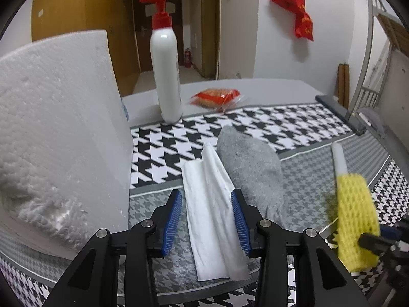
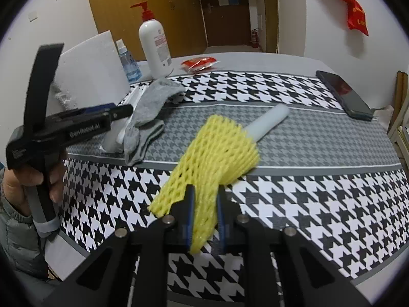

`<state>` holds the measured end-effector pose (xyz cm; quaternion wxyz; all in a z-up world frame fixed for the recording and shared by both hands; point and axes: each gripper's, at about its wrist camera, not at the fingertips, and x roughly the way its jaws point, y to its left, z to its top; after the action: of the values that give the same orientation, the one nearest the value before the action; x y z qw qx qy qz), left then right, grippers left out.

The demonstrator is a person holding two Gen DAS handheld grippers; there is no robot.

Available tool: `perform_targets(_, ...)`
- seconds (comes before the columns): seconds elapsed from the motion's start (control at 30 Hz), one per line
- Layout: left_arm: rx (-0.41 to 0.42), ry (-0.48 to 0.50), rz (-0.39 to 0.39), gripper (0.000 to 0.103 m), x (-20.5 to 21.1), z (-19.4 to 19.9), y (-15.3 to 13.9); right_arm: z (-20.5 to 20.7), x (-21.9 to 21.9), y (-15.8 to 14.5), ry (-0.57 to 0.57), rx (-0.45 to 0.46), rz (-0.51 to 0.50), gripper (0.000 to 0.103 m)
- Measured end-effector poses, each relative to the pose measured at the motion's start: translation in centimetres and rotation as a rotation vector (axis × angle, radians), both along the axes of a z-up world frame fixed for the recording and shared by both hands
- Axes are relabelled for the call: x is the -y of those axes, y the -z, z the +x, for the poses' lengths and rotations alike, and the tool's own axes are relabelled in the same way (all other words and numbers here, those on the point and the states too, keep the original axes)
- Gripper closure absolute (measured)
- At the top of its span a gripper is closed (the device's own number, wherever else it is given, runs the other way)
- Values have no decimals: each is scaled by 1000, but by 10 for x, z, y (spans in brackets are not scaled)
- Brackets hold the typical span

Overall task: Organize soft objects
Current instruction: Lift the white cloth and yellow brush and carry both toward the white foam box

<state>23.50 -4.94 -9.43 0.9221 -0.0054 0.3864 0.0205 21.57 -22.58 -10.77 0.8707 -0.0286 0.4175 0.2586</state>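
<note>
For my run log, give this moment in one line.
left tool: open over white tissue | right tool: shut on yellow foam net

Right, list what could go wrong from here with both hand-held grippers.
1. The right hand-held gripper pinches only the near end of the yellow foam net; the white tube inside could slide out if lifted.
2. The left hand-held gripper straddles the white tissue with its pads apart; closing may crumple it or snag the grey sock alongside.
3. The foam block stands close by and could be knocked.
</note>
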Motion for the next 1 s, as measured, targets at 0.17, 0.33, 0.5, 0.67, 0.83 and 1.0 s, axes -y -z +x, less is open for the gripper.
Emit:
perform_targets(0.17, -36, 6, -15, 61, 0, 1, 5, -3, 5, -7, 5, 28, 8, 84)
perform_targets(0.33, -74, -2, 9, 62, 2, 4, 12, -3, 9, -10, 18, 33, 19, 84)
perform_targets(0.5, -78, 11, 6, 84, 3, 4, 11, -3, 13, -11, 35, 29, 31, 84)
perform_targets(0.67, -77, 19, -9, 93, 3, 3, 11, -4, 13, -13, 42, 31, 34, 84)
perform_targets(0.83, -44, 31, -31, 93, 1, 0, 5, -6, 14, -15, 50, 41, 45, 84)
perform_targets(1.0, 3, 38, -39, 93, 2, -6, -5, -8, 15, -21, 64, 61, 52, 84)
